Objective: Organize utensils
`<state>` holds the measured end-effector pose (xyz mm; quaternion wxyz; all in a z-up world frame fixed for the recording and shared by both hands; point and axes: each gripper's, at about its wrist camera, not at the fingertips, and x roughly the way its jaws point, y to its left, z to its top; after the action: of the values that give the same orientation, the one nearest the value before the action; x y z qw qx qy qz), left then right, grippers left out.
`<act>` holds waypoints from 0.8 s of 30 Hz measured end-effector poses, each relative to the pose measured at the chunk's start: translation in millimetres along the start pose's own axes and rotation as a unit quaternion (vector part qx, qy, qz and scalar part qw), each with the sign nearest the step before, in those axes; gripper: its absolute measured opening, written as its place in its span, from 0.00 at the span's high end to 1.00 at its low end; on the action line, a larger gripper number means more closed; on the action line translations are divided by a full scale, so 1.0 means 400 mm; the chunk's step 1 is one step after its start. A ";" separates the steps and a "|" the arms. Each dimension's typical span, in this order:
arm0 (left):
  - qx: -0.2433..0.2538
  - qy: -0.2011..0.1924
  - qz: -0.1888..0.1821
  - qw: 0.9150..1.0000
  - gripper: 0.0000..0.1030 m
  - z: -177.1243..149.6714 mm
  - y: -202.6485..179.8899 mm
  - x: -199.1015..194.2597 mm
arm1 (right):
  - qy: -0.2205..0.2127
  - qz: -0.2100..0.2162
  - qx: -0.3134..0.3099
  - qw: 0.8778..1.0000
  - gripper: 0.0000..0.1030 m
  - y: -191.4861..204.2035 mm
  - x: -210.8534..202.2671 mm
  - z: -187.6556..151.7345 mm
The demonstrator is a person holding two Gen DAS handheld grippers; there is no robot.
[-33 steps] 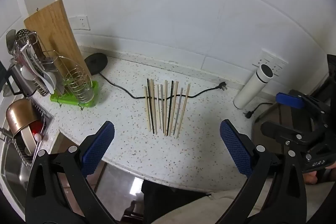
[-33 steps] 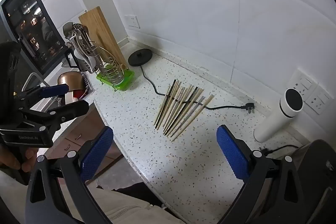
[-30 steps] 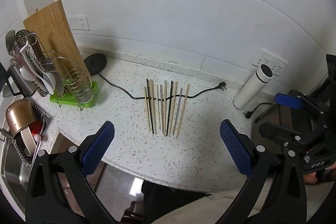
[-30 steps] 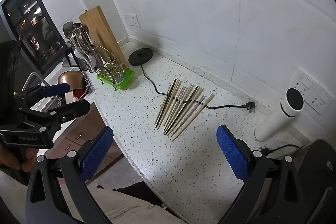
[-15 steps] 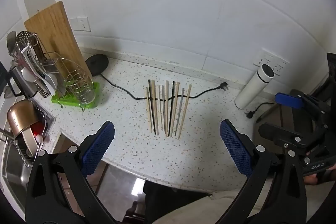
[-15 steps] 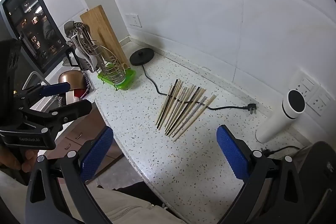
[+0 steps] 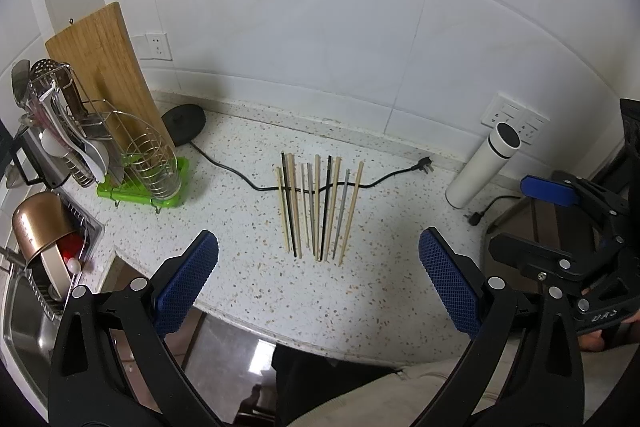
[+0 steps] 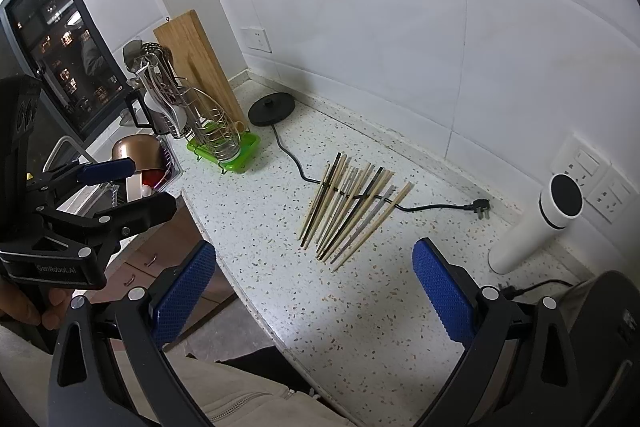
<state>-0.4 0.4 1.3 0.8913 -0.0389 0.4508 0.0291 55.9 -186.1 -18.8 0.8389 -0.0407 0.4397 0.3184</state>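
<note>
Several chopsticks [image 7: 316,205], wooden, black and grey, lie side by side on the speckled counter [image 7: 240,227], across a black power cord [image 7: 384,181]; they also show in the right wrist view [image 8: 352,211]. A wire utensil rack on a green tray [image 7: 148,171] stands at the left and shows in the right wrist view [image 8: 218,139]. My left gripper [image 7: 318,279] is open and empty, held off the counter's front edge. My right gripper [image 8: 314,287] is open and empty too, over the counter's near part.
A wooden cutting board [image 7: 108,67] leans on the wall behind the rack. A black round kettle base [image 7: 183,121] sits by it. A white flask [image 7: 482,167] stands at the right. A sink with a copper pot [image 7: 36,223] lies at the left.
Both grippers have drifted slightly; the counter and chopsticks shift a little to the right in both views. Both stay open and empty.
</note>
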 end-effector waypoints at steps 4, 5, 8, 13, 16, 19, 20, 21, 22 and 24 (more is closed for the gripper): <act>0.000 0.001 -0.001 1.000 0.06 0.000 -0.002 0.001 | 0.000 0.000 0.000 1.000 0.07 0.000 -0.002 0.002; 0.000 0.000 -0.001 1.000 0.06 0.000 -0.001 0.000 | 0.000 0.000 0.000 1.000 0.07 0.001 -0.002 0.001; 0.000 0.000 -0.002 1.000 0.06 -0.001 -0.004 -0.003 | 0.000 0.000 0.001 1.000 0.07 0.001 -0.003 0.000; -0.001 0.000 -0.002 1.000 0.06 0.001 -0.004 -0.003 | -0.001 -0.001 -0.002 1.000 0.07 0.011 -0.005 -0.005; 0.000 0.000 -0.002 1.000 0.06 0.001 -0.005 -0.002 | -0.001 -0.001 -0.001 1.000 0.07 0.014 -0.008 -0.009; -0.001 0.002 -0.004 1.000 0.06 -0.002 -0.001 -0.001 | -0.001 -0.001 -0.002 1.000 0.07 0.018 -0.010 -0.009; -0.003 0.004 -0.005 1.000 0.06 -0.003 0.000 0.000 | 0.000 -0.001 -0.002 1.000 0.07 0.018 -0.010 -0.010; -0.003 0.005 -0.005 1.000 0.06 -0.003 0.001 0.000 | 0.001 -0.001 -0.003 1.000 0.07 0.019 -0.010 -0.011; -0.002 0.005 -0.006 1.000 0.06 -0.003 0.000 -0.002 | 0.002 -0.001 -0.003 1.000 0.07 0.020 -0.011 -0.011; 0.001 0.001 -0.005 1.000 0.06 -0.002 -0.006 -0.006 | 0.004 -0.001 -0.005 1.000 0.07 0.024 -0.011 -0.011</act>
<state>-2.4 -2.2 2.8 0.8911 -0.0401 0.4514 0.0241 45.6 -182.1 -16.1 0.8372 -0.0466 0.4412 0.3199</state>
